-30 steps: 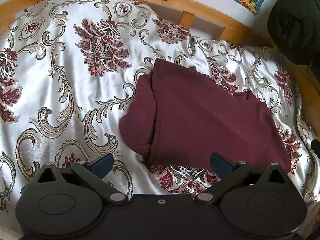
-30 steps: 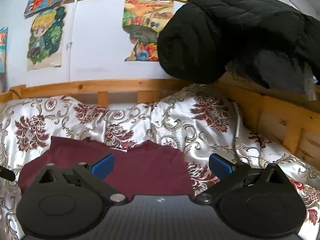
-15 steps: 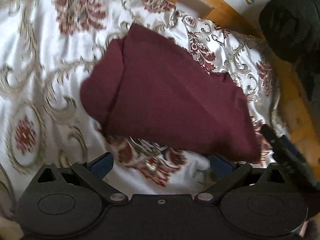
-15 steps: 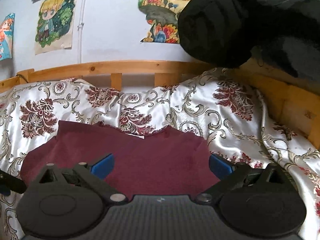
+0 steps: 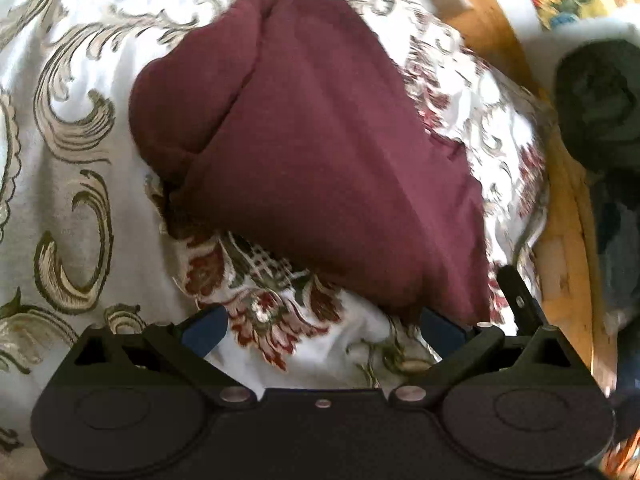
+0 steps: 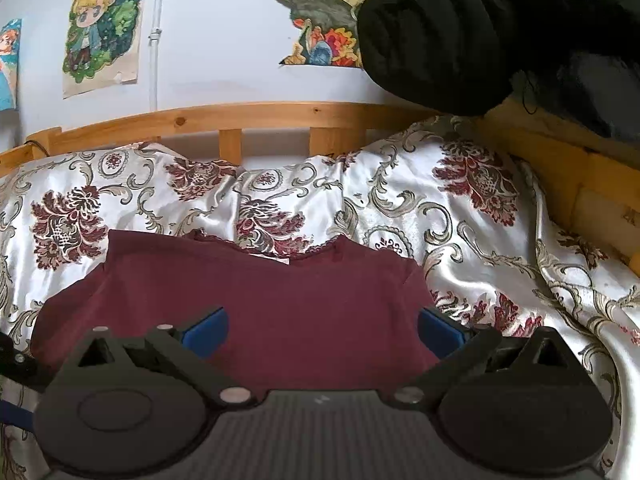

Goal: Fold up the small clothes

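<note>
Maroon shirt [image 5: 320, 152] on white bedspread [image 5: 72, 208] (dark red floral, perhaps olive scrolls)

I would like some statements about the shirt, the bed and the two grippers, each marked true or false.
1. The maroon shirt lies on a floral bedspread. True.
2. The left gripper is shut on the shirt. False: it is open and holds nothing.
3. The right gripper is open over the shirt. True.
4. The bed frame is metal. False: it is wood.
5. A black jacket hangs at the upper right. True.
</note>
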